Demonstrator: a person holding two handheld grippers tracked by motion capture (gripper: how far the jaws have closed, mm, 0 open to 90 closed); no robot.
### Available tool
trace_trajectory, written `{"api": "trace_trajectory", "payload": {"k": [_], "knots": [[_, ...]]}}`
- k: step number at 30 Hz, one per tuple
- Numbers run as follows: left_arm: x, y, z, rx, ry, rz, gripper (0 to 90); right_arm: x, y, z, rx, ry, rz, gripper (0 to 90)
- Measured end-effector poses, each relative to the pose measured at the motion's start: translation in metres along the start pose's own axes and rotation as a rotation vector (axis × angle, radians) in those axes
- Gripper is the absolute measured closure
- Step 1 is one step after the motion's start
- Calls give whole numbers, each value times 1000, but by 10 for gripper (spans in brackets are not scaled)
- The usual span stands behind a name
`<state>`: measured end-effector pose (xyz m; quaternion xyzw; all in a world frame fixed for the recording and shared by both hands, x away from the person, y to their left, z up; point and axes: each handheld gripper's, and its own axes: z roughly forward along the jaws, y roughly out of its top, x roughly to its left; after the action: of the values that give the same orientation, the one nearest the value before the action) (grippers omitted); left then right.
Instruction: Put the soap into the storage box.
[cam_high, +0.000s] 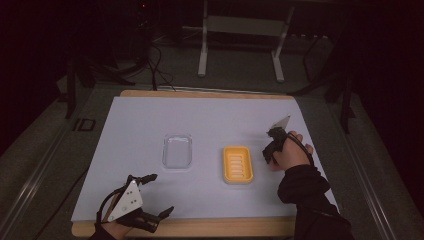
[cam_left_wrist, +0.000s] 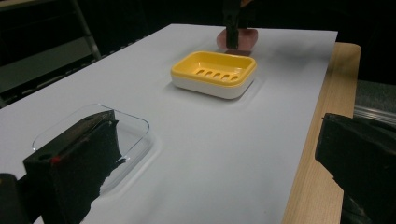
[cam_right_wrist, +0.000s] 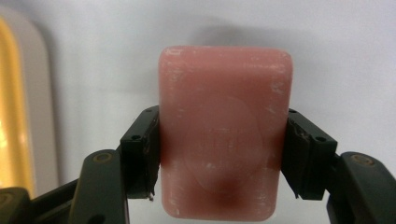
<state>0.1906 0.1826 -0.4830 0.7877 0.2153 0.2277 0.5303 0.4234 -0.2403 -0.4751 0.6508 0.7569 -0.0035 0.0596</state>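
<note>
Right tongs: pinching the pink soap bar across its two long sides, one pad flat on each, about midway along its length.
Soap, place: lying flat on the white sheet of the table, directly between the jaws of the right tongs; seen from the left tongs' camera it sits just beyond the yellow dish.
Soap, handling: a judgement only. It looks like a stiff, solid block, light enough for one pair of tongs. Its rounded edges and smooth, slightly scuffed faces suggest it could slip if squeezed near a corner. The flat long sides, where the pads already sit, look like the safest hold. Hard pressure might dent it.
Yellow dish: just beside the right tongs, on their inner side; an open soap dish with a slotted yellow tray on a white base. Nothing lies in it.
Clear lid: farther off from the right tongs, past the yellow dish and near the far jaw of the left tongs; a shallow see-through tray, with nothing in it.
Left tongs: spread wide, holding nothing, resting at the near wooden edge of the table, well apart from the soap.
</note>
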Motion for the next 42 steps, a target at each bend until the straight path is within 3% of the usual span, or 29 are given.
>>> {"api": "trace_trajectory", "payload": {"k": [16,28,32,42], "knots": [[0,0,0,-4,2,0,6,16,-9,-35,-30,39,20,378],[0,0,-1,-2,2,4,6,50,-19,-70,-99,77,-22,378],[0,0,-1,0,0,4,6,61,-20,-73,-126,105,-20,377],[-1,1,-1,-6,0,4,6,87,-22,-67,-130,154,-20,377]]}}
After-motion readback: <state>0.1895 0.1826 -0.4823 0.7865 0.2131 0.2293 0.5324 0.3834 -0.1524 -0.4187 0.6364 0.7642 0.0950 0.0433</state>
